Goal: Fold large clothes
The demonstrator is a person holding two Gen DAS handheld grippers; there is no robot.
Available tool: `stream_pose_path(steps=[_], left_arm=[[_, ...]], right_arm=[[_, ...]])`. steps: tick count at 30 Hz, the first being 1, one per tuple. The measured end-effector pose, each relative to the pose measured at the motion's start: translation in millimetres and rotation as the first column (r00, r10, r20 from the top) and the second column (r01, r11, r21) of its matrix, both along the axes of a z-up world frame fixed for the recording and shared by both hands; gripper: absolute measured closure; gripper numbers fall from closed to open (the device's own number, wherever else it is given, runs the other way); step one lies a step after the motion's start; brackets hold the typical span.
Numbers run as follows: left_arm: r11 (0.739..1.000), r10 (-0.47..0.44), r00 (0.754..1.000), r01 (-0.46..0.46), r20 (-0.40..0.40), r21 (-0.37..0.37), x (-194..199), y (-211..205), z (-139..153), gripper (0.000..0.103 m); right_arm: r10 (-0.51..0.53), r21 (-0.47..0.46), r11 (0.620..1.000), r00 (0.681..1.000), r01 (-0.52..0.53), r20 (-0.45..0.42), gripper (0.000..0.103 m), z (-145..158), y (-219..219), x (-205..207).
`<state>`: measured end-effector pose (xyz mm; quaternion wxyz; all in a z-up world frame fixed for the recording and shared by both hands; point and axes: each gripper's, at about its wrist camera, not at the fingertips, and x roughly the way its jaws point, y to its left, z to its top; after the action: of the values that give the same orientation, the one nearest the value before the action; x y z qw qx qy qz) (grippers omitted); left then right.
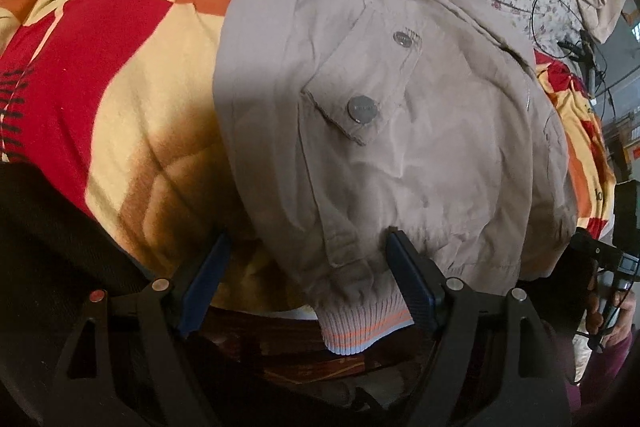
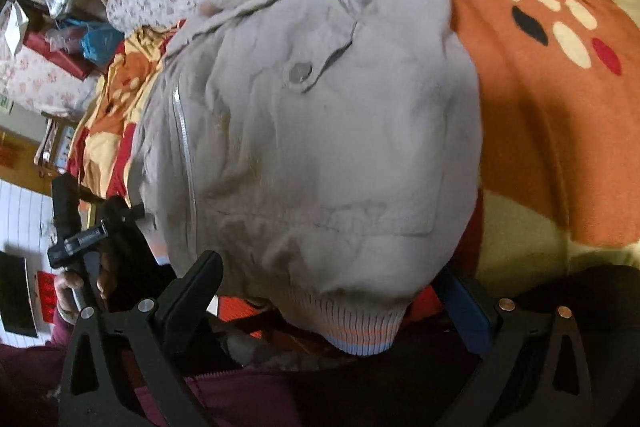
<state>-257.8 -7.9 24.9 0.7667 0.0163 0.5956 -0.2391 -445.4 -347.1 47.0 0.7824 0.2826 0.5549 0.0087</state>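
Fingers of left gripper and right gripper spread wide, straddling the ribbed hem corners of beige jacket, pinching nothing; jacket flat on patterned blanket.

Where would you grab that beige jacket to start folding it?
Grip the beige jacket by its ribbed hem, coming from the near bed edge: the thick band overhangs the blanket there, so open fingers can probably slide around it.
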Motion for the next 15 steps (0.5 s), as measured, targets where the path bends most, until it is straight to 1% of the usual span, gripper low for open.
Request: stream_pose_path(steps=[3,11,13,15], left_arm=[[1.0,0.004,1.0,-0.004,0.003,0.0,-1.3,1.5,-1.2,0.023],[1.0,0.022,1.0,-0.022,-0.019,-0.001,-3.5,6.1,-3.1,0.023],[0.999,0.033,0.999,-0.034,-0.038,-0.015,-4.5,9.7,-6.4,0.023],[0.998,0.044,0.996,-0.047,-0.077,-0.042,-5.5,12.1,-13.2,0.023]], right_arm=[[0.03,-0.018,0.999,0.999,-0.03,-0.015,0.0,-1.0,4.9,0.2],[0.058,-0.013,0.998,0.998,-0.058,-0.015,0.0,-7.9,12.5,5.4],[0.067,-0.017,0.998,0.998,-0.068,-0.017,0.0,-9.3,15.4,7.3],[0.08,-0.013,0.997,0.997,-0.08,-0.012,0.0,-8.7,17.1,7.9]])
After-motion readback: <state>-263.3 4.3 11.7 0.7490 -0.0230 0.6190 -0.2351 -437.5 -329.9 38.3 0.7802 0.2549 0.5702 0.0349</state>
